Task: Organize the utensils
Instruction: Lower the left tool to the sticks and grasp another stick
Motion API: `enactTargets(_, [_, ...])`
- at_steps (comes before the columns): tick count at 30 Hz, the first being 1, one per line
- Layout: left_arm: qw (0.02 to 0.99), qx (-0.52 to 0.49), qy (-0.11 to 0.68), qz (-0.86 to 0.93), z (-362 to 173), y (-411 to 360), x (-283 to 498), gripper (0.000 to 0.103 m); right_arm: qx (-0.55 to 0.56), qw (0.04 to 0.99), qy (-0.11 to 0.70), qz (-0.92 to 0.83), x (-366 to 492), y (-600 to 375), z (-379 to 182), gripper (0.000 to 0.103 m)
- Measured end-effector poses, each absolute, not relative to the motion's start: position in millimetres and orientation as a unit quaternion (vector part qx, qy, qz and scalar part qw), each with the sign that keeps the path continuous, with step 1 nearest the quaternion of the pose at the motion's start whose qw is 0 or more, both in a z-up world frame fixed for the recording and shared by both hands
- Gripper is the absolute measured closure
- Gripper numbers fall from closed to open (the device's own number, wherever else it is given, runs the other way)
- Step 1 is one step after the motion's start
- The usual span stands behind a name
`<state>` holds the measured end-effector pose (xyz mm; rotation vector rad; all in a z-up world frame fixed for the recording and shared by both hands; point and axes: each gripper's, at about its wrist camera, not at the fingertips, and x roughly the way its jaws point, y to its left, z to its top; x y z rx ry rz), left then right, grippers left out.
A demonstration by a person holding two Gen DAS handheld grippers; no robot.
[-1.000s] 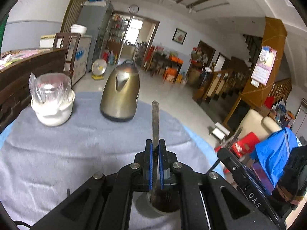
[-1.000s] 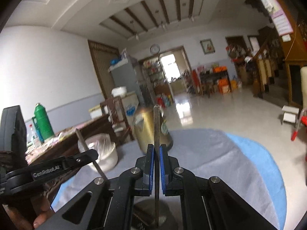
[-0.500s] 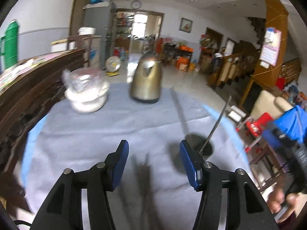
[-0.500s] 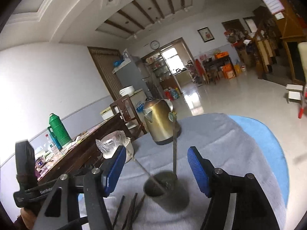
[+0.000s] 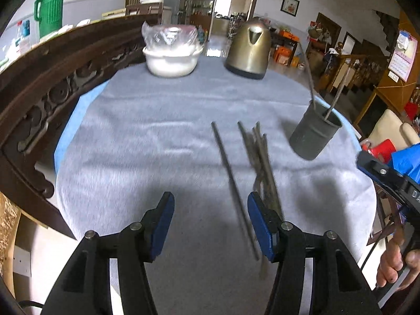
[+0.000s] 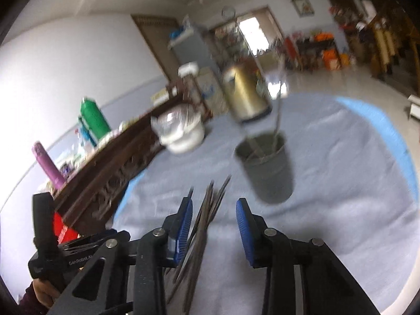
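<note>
Grey tablecloth (image 5: 147, 136); "GenRobot.AI"-marked left gripper (image 6: 63, 257)

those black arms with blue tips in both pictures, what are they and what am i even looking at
They are not robot arms. A person holds a two-finger gripper in each hand, and a small wide-angle camera on each one looks forward along its fingers, so you get one picture per hand.

The left gripper is open and holds nothing. The right gripper is closing its jaws, with loose chopsticks lying between them; the pads do not press on them yet.

Both look down on a round table under a grey cloth. On it lie the chopsticks, a grey cup with two utensils already standing in it, a gold kettle and a white bowl covered with plastic.
</note>
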<state>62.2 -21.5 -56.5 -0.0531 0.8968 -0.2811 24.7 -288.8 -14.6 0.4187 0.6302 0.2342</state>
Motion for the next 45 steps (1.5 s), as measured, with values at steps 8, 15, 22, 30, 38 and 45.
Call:
enactTargets(8, [0.886,-0.056,0.442,-0.130,-67.7,2.8,71.3,0.044,0.171,0.894,0.395,0.128,96.7,-236.9,-57.2,0.075])
enactTargets(15, [0.878,-0.079,0.454,-0.131,-76.6,13.4,77.9,0.044,0.180,0.869,0.453,0.083,143.5,-228.8,-96.7,0.091])
enactTargets(22, [0.872,-0.076,0.461,-0.144,-80.8,3.5,80.8,0.044,0.171,0.856,0.473,0.119,137.1,-214.9,-96.2,0.096])
enactTargets(30, [0.868,-0.056,0.470,-0.153,-82.6,-9.6,90.7,0.044,0.182,0.856,0.475,0.089,111.4,-251.1,-98.4,0.099])
enactTargets(38, [0.852,-0.037,0.491,-0.177,-87.3,-29.3,140.8,0.044,0.235,0.852,0.456,0.103,126.2,-267.8,-89.1,0.096])
enactTargets(45, [0.835,-0.036,0.517,-0.184,-96.9,-45.3,185.7,0.044,0.235,0.832,0.488,0.115,157.4,-243.7,-110.0,0.096])
